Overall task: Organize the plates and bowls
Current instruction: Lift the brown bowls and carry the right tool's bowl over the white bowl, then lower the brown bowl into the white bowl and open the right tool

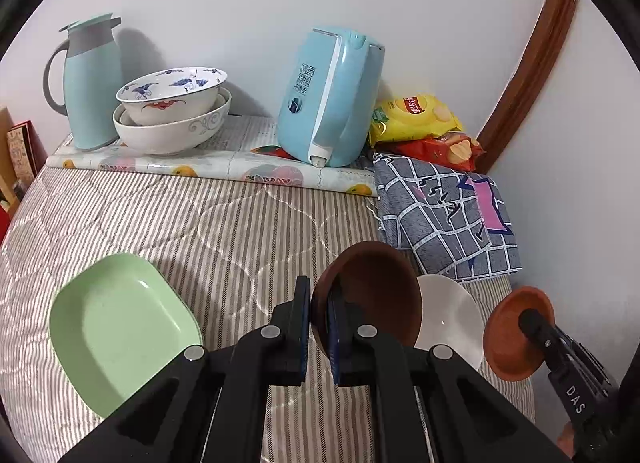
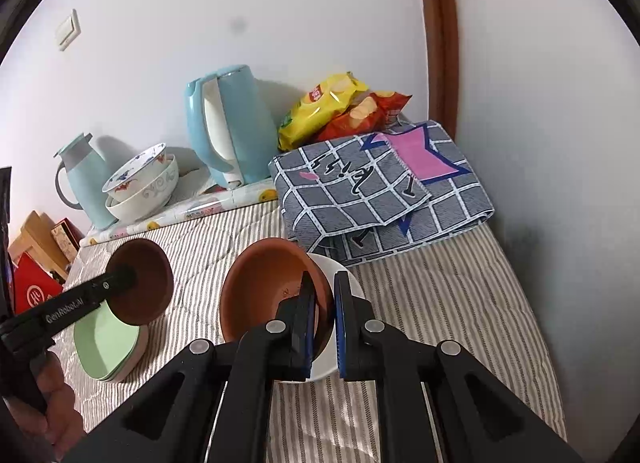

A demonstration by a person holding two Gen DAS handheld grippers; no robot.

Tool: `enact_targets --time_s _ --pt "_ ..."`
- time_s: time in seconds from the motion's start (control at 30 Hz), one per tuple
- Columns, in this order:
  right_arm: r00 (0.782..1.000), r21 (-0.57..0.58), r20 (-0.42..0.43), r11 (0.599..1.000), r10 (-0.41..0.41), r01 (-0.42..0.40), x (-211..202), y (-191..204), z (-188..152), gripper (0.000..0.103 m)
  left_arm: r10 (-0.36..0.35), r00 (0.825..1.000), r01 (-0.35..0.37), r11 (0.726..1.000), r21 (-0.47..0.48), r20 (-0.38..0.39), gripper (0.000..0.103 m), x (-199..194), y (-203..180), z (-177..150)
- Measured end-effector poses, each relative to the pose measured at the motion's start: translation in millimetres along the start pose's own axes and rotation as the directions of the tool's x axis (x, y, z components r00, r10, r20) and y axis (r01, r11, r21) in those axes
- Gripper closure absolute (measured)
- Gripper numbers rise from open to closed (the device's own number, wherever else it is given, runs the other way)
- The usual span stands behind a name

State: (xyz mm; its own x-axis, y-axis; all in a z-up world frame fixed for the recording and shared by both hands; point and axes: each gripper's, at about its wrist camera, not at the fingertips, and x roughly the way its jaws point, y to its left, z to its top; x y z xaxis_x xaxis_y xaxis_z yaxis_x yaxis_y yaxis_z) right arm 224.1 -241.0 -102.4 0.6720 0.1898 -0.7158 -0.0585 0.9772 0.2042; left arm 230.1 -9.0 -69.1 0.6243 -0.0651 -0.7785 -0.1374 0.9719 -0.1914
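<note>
Above the striped quilt point(image 1: 200, 223), each gripper's jaws pinch one of two brown bowls: left gripper point(image 1: 319, 327), right gripper point(image 2: 325, 323).

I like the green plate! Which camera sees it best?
The left wrist view. There the green plate lies open on the striped cover, only its near corner cut off by the left gripper. In the right wrist view that gripper's brown bowl covers much of it.
</note>
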Motion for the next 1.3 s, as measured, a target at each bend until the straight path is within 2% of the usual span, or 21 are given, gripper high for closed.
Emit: enact_targets --time_s 0.4,1.3 --pt "0.997 -0.031 -0.067 0.999 -0.032 0.030 33.6 5.4 -3.5 0.094 -0.025 1.000 0.025 1.000 -0.004 -0.003 0.095 8.4 3.5 8.2" --pt "0.976 -0.090 -0.214 0.996 -0.034 0.015 94.8 14.1 -13.5 0.094 -0.039 0.999 0.039 0.999 -0.013 -0.006 0.095 28.4 10.2 13.4"
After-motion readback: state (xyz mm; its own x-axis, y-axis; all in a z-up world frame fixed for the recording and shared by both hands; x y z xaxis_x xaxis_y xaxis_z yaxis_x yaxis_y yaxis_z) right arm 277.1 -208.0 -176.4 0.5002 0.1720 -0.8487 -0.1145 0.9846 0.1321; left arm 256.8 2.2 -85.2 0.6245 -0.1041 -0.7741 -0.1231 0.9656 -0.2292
